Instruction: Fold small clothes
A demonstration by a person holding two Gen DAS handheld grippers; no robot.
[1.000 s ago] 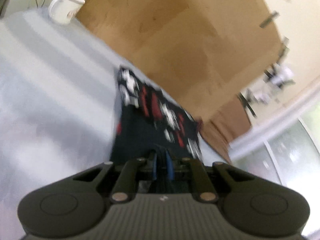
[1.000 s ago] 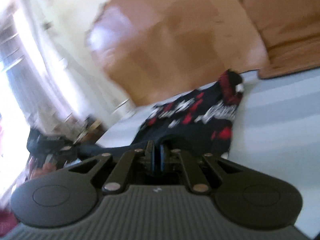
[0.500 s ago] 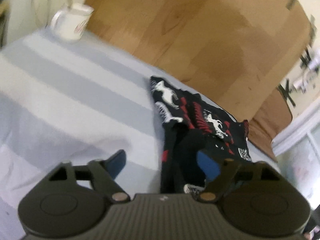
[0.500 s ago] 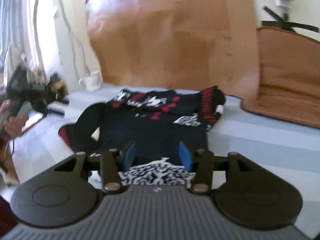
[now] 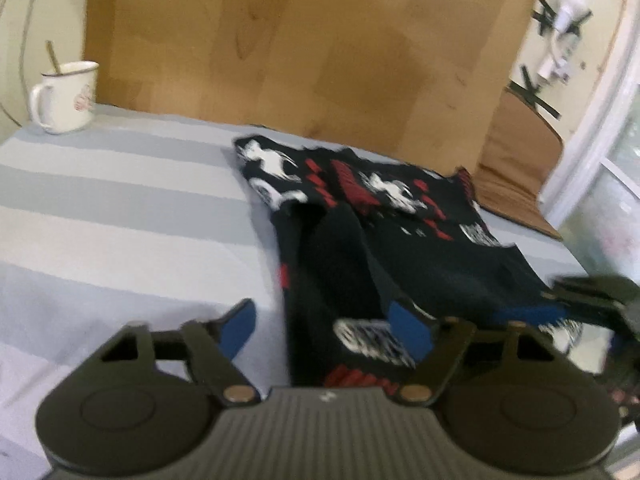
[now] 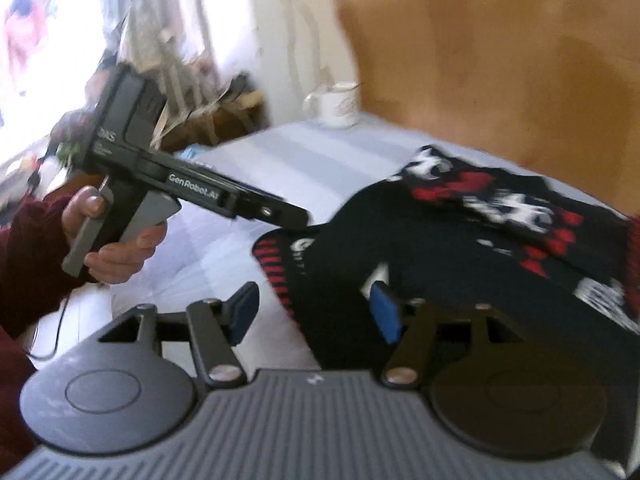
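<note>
A black sweater (image 5: 380,224) with white and red patterns lies folded on the striped bed cover (image 5: 120,208). My left gripper (image 5: 324,330) hovers over its near edge. Its jaws are closing; one blue pad is above the cover, the other above the cloth, and neither presses on it. My right gripper (image 6: 314,314) hangs over a red-striped cuff of the sweater (image 6: 460,240). Its jaws are opening and hold nothing. The right wrist view also has the left gripper (image 6: 294,216), held by a hand (image 6: 116,248), pointing at the sweater. The right gripper (image 5: 560,310) is a blur at the right edge of the left wrist view.
A white mug (image 5: 66,96) with a spoon stands at the far left corner of the bed, the same mug (image 6: 338,104) in the right wrist view. A wooden headboard (image 5: 300,40) rises behind the sweater. A brown cushion (image 5: 516,168) lies at the far right. A window is at the right.
Both grippers were shut on the sweater; both have let go and opened. The sweater now lies flat. The right gripper has swung left, bringing the left gripper into its view.
</note>
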